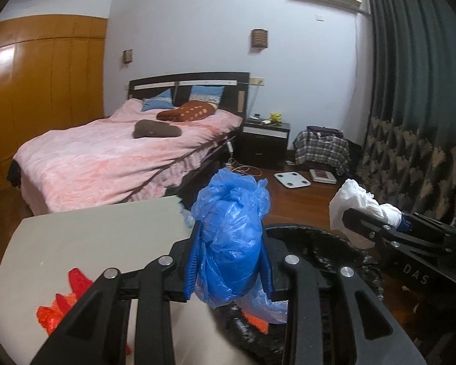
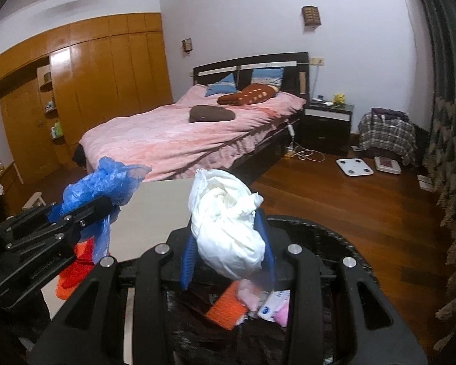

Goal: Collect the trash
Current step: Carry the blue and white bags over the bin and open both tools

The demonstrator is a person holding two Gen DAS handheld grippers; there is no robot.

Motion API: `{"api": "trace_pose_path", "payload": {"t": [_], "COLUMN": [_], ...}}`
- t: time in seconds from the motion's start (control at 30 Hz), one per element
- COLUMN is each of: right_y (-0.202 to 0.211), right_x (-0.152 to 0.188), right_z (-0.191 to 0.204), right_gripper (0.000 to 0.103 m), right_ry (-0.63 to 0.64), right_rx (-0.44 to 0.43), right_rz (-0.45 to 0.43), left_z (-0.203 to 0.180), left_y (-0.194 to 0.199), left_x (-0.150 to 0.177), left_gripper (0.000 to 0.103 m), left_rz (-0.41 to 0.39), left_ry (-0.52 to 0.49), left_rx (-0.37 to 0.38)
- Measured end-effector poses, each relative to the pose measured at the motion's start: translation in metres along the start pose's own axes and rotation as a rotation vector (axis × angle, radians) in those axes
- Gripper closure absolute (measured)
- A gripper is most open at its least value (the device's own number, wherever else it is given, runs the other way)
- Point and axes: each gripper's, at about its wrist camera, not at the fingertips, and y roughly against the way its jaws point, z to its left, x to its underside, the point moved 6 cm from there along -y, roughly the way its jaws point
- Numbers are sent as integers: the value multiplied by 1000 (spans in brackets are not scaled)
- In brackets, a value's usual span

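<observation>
My left gripper [image 1: 229,243] is shut on a crumpled blue plastic bag [image 1: 231,231], which it holds over the near rim of a black-lined trash bin [image 1: 334,240]. To its right, my right gripper [image 1: 377,228] grips a wad of white plastic [image 1: 352,203]. In the right wrist view, the right gripper [image 2: 228,243] is shut on that white wad [image 2: 228,228] above the bin [image 2: 319,234]. Orange and pink trash [image 2: 228,304] lies inside. The left gripper [image 2: 85,210] with the blue bag [image 2: 106,179] is at the left. A red plastic bag [image 1: 67,298] lies on the beige table [image 1: 91,243].
A bed with a pink cover [image 1: 121,152] stands beyond the table. A dark nightstand [image 1: 264,140], a white scale [image 1: 291,179] on the wood floor, a chair draped in plaid cloth [image 1: 322,149] and a dark curtain [image 1: 410,91] fill the right side.
</observation>
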Motion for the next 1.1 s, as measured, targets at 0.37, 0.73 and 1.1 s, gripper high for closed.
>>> {"api": "trace_pose_path", "payload": {"t": [0.37, 0.73, 1.1], "right_y": [7, -3, -30], "right_x": [16, 28, 48], "right_z": [-43, -72, -94], "right_gripper": [68, 68, 67], "right_ry": [-36, -57, -64], "right_rx": [65, 116, 138], "right_rz": [11, 40, 91], "left_z": [-45, -73, -83], "left_y": [-12, -39, -84], "left_x": [-1, 8, 30], "left_gripper": [70, 70, 70], "left_rz": [2, 31, 92], "left_ry": [-49, -72, -87], "left_rx": [73, 121, 152]}}
